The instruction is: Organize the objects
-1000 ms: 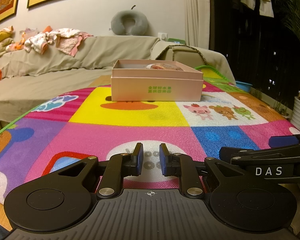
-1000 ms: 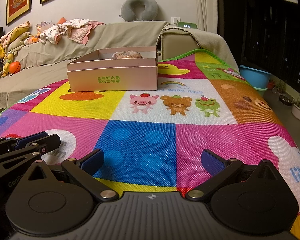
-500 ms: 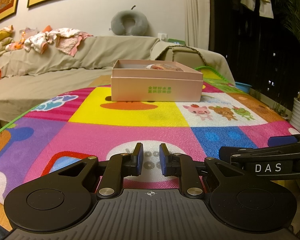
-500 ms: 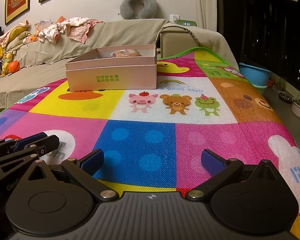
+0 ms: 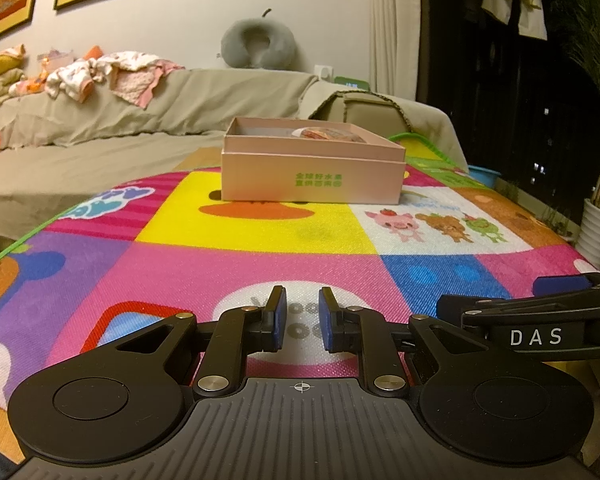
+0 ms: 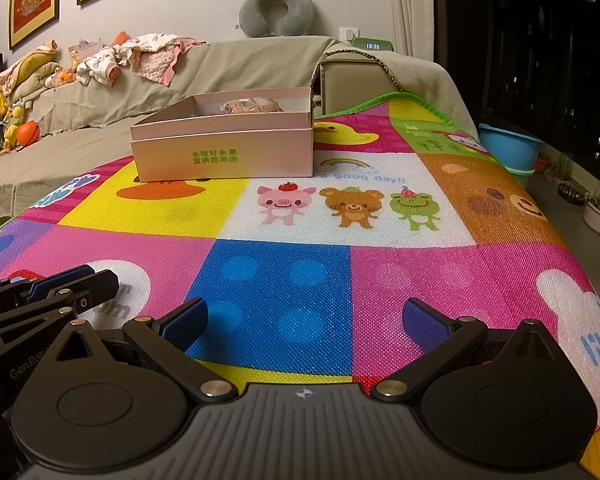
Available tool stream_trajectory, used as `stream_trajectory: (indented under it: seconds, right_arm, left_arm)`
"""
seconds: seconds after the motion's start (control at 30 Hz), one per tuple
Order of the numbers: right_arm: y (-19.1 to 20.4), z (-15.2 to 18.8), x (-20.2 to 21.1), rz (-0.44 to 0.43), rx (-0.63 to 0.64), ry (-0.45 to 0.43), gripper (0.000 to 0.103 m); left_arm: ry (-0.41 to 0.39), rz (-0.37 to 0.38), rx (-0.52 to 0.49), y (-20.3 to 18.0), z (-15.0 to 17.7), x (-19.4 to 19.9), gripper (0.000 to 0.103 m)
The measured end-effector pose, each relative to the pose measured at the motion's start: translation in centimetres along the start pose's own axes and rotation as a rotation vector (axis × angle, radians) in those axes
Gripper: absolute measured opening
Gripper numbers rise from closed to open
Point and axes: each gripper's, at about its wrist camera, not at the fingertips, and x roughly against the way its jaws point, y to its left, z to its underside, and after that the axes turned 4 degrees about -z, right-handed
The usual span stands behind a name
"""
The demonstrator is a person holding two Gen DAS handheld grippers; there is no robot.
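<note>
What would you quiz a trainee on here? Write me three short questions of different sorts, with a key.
1. True or false: the pink box stands open on the play mat.
2. Which gripper has the wider gap between its fingertips: A) left gripper B) right gripper?
3. Fill in: the grey neck pillow sits on top of the ____.

Key
1. True; a wrapped item shows inside.
2. B; both hold nothing.
3. Sofa.
</note>
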Motion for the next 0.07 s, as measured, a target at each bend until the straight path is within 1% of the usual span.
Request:
stream_trajectory:
  seconds: [0.07]
  right_arm:
    - [0.08, -0.28, -0.15, 0.002, 0.003, 0.021, 0.103]
  left_arm:
    - [0.011, 0.012, 0.009, 0.15, -0.26, -0.20, 0.019]
